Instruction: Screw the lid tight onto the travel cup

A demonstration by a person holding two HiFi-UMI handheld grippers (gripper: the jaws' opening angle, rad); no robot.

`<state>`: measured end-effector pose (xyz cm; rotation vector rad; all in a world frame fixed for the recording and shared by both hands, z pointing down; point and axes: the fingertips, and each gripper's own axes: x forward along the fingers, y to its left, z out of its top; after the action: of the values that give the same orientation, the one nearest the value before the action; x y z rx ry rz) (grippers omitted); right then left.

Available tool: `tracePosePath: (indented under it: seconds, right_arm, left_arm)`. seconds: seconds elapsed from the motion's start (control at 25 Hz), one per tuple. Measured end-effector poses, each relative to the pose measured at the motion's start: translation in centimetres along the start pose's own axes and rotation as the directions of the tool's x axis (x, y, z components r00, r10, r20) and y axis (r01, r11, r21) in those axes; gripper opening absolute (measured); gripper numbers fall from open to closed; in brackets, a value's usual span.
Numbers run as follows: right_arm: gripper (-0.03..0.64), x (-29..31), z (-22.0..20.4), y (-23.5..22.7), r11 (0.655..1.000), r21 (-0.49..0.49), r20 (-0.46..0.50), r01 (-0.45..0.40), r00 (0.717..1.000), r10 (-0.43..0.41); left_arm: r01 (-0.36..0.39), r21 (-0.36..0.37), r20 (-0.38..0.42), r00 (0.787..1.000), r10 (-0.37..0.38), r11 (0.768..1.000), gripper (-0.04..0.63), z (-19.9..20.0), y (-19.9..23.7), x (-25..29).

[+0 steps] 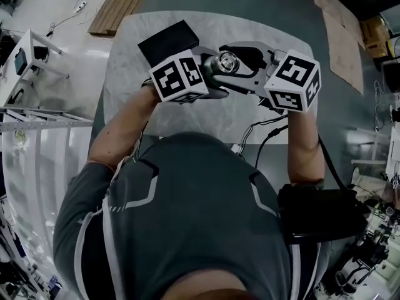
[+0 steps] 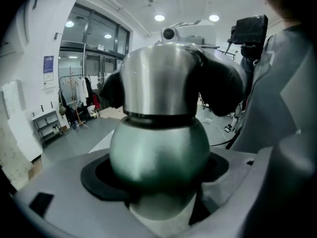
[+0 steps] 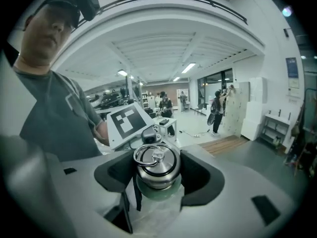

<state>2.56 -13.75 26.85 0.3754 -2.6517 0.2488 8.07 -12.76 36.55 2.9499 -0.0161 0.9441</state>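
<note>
The travel cup (image 2: 158, 152) has a round green body and a steel lid (image 2: 158, 78). My left gripper (image 2: 158, 182) is shut on the green body, which fills the space between its black pads. From the other side, my right gripper (image 3: 156, 175) is shut on the lid (image 3: 156, 163); its dark pads (image 2: 223, 86) hug both flanks of the lid. A steel ring lies on top of the lid. In the head view the cup (image 1: 226, 62) hangs above the table between the left gripper (image 1: 209, 74) and the right gripper (image 1: 251, 69).
Below is a white marble table (image 1: 187, 117), with a black box (image 1: 167, 39) at its far left. Cables (image 1: 262, 133) trail over the near edge. Wooden planks (image 1: 119, 5) lie on the floor beyond, and a white rack (image 1: 28, 55) stands to the left.
</note>
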Motion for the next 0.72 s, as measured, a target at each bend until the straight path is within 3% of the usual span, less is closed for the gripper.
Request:
tracePosePath:
  seconds: [0.28,0.4,0.56,0.72]
  right_arm:
    - [0.291,-0.5,0.4,-0.5,0.986,0.141,0.089,0.093,0.990,-0.107]
    - [0.293,-0.6,0.7,-0.4,0.983,0.148,0.099,0.111,0.987,-0.126]
    - [0.332,-2.0,2.0,1.7,0.999,0.027,0.188,-0.016,0.982,0.011]
    - [0.332,-4.6,4.1,3.5,0.988,-0.067,0.342,-0.137,0.927,0.152]
  left_arm:
    - [-0.019,-0.008,0.008,1.000,0.019,1.000,0.397,0.6,0.0,-0.3]
    - [-0.013,-0.006,0.017,1.000,0.013,1.000,0.397,0.8,-0.1,-0.5]
    - [0.105,-0.012,0.108,0.989,-0.103,0.994,0.397,2.6,-1.8,-1.7]
    - [0.270,0.039,0.190,0.943,-0.273,0.962,0.397,4.8,-5.1,-3.5]
